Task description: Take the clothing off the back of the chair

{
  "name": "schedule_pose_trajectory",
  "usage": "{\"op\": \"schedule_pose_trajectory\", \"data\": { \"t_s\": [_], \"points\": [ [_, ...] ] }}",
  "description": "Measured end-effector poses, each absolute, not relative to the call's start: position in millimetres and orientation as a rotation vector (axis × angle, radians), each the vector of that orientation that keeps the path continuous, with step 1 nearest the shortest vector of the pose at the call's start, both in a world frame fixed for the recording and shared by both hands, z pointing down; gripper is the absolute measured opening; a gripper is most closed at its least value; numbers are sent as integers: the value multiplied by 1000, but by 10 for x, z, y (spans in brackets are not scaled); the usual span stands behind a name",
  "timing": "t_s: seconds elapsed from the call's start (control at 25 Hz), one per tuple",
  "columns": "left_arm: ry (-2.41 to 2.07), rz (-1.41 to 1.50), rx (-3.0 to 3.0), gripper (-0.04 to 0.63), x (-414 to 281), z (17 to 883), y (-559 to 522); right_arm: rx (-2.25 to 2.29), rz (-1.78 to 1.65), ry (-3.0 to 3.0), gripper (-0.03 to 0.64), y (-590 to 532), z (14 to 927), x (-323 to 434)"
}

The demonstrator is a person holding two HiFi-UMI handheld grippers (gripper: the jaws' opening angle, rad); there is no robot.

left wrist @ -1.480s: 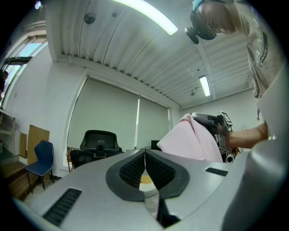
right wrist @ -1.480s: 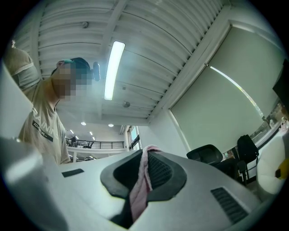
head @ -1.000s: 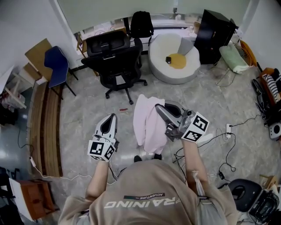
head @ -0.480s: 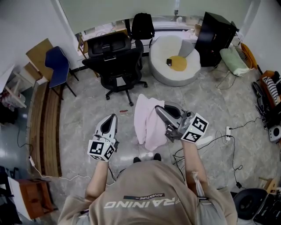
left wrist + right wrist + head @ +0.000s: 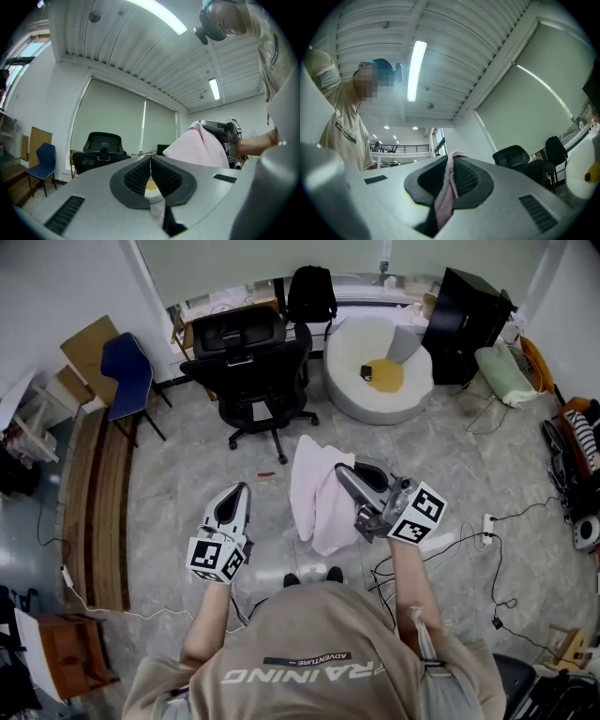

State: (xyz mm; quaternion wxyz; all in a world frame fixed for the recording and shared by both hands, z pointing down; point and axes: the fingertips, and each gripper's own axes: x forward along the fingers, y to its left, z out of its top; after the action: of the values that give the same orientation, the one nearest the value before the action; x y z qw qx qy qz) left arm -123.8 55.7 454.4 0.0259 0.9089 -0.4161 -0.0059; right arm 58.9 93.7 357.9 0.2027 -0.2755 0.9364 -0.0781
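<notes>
Clothing (image 5: 314, 502) between right claw (image 5: 343, 472) pads; well apart from chair (image 5: 253, 357)

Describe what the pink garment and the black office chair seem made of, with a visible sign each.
Pink garment: soft matte fabric, perhaps waffle knit; it drapes in folds and shows a fine grid. Black office chair: likely matte plastic frame with dark upholstery or mesh; too distant to tell which.
</notes>
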Motion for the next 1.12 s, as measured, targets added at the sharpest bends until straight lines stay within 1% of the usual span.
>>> {"op": "schedule_pose_trajectory", "data": {
  "t_s": [1.12],
  "points": [
    [-1290,-31,2816,14,-1173,4533,538,-743,-165,2654,46,987,3485,584]
  ]
}}
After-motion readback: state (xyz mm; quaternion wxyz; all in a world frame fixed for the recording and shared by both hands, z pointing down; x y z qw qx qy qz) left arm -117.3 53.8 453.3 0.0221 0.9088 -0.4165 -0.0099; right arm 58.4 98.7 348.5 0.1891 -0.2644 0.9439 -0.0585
